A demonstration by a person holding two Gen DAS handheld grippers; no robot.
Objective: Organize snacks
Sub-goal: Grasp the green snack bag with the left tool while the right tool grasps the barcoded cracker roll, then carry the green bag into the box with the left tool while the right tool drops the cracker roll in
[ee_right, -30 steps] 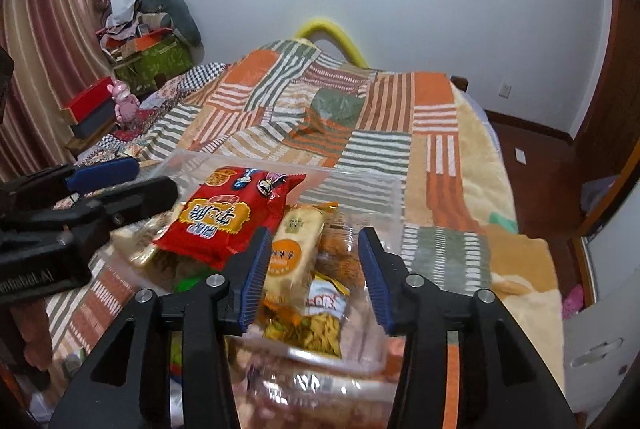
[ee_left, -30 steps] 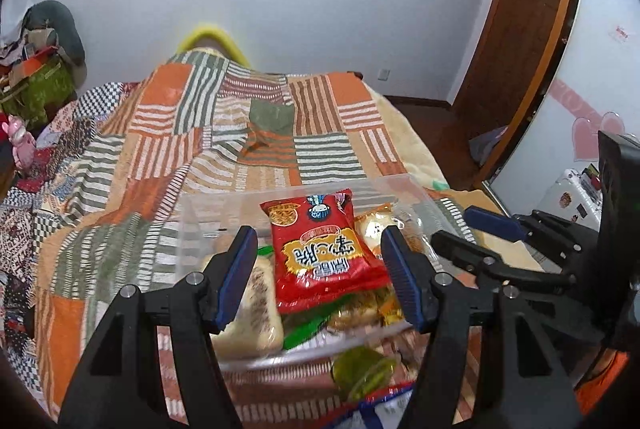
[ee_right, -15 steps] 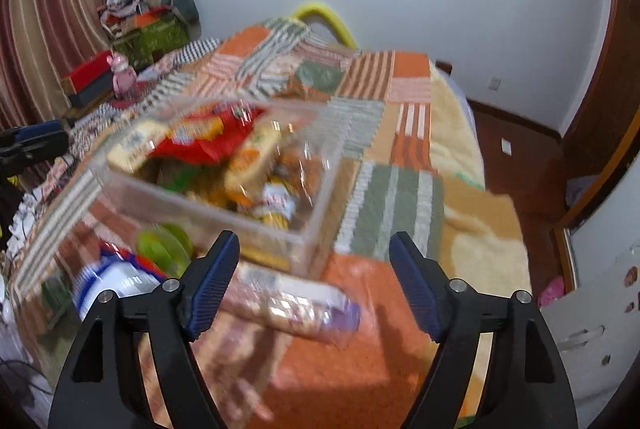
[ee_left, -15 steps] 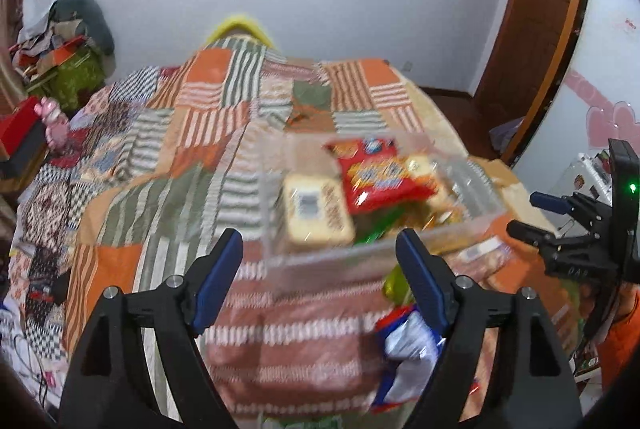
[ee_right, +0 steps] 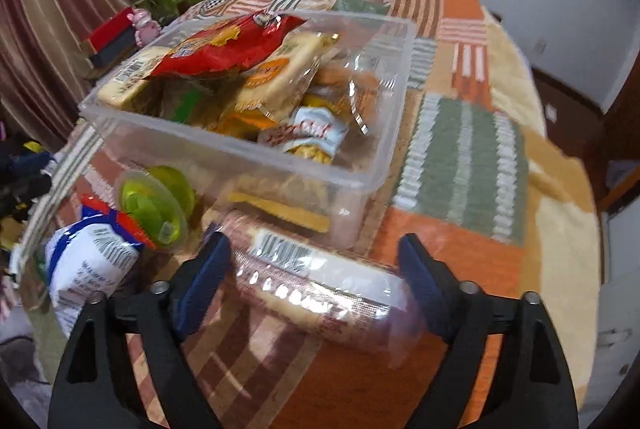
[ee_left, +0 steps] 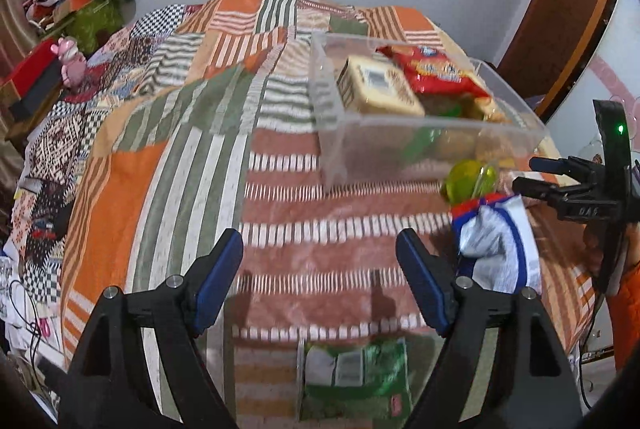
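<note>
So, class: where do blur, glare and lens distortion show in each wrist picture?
Left wrist: motion smear on the clear box; dark fisheye corners, bowed door frame. Right wrist: glare spots on the wrapped biscuit pack, box contents soft, curtain curved.

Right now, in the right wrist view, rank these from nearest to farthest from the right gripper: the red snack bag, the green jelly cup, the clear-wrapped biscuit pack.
1. Clear-wrapped biscuit pack, between the open fingers.
2. Green jelly cup, ahead, left.
3. Red snack bag, atop the clear bin, farthest.
</note>
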